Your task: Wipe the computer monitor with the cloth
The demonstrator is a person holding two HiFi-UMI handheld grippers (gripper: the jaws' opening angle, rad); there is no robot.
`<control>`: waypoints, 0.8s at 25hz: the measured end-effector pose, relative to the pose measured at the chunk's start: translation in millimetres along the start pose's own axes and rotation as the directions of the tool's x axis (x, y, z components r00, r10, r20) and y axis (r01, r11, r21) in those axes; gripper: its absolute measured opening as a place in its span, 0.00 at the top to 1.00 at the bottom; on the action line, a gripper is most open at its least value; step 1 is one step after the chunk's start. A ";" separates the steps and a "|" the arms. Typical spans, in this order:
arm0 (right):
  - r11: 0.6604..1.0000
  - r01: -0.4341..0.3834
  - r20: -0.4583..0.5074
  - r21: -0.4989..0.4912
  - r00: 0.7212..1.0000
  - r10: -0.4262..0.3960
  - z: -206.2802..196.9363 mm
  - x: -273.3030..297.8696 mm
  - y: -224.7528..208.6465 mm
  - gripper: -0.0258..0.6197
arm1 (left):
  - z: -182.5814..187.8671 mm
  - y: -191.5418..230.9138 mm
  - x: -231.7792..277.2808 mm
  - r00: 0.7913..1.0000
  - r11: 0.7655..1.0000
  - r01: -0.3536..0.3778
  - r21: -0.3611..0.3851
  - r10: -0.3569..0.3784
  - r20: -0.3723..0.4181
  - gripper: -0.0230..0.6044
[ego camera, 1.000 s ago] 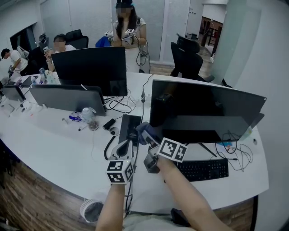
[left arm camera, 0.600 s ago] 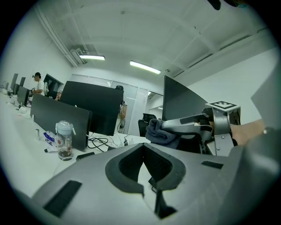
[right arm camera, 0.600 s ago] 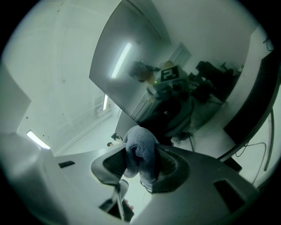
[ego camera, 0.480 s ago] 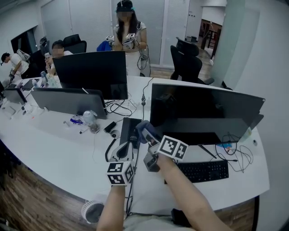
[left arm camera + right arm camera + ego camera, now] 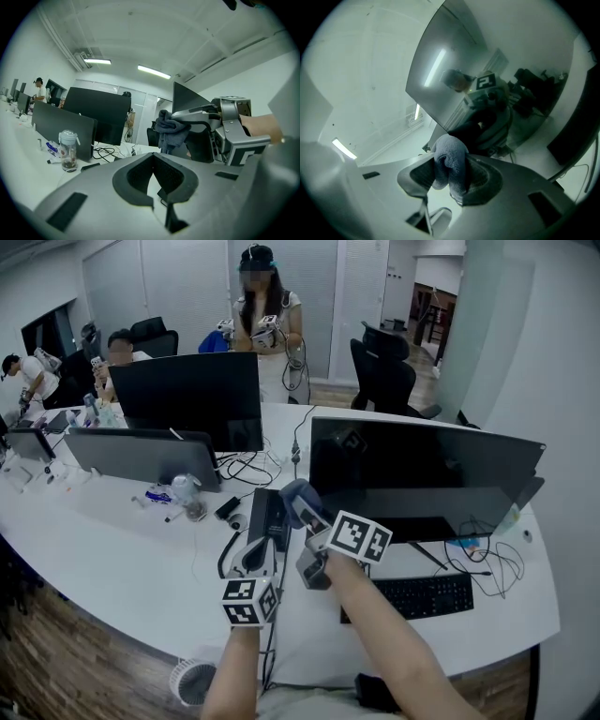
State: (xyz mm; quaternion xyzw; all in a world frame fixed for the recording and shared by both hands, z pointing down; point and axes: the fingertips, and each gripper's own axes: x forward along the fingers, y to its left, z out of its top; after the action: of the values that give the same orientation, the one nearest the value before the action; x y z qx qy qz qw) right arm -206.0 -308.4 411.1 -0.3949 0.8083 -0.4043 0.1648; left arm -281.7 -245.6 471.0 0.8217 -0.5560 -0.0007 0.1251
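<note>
With the cloth [image 5: 451, 159] bunched between the clenched jaws of the right gripper [image 5: 449, 177] and the monitor [image 5: 497, 51] close ahead of them, the screen could be scraped by bare jaw tips if too little cloth is presented, while the left gripper [image 5: 154, 164] is held closed on nothing.

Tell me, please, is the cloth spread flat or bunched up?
Bunched up: the cloth is a rounded wad pinched between the right gripper's jaws.
</note>
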 end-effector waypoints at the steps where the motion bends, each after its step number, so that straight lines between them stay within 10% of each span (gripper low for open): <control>1: 1.000 -0.002 0.001 -0.002 1.000 0.002 1.8 0.5 1.6 0.72 | 0.2 -0.5 0.1 1.000 1.000 0.001 0.001 -0.001 0.001 0.95; 20: 0.998 -0.051 0.035 -0.024 0.998 0.052 38.5 6.3 41.5 0.72 | 11.1 -3.5 -2.5 1.000 1.000 0.001 0.012 -0.001 0.023 0.95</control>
State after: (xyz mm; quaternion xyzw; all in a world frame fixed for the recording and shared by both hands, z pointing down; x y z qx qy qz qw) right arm -208.4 -318.5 355.1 -0.3832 0.8197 -0.3834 0.1851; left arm -281.0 -244.4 459.2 0.8227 -0.5570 -0.0066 0.1137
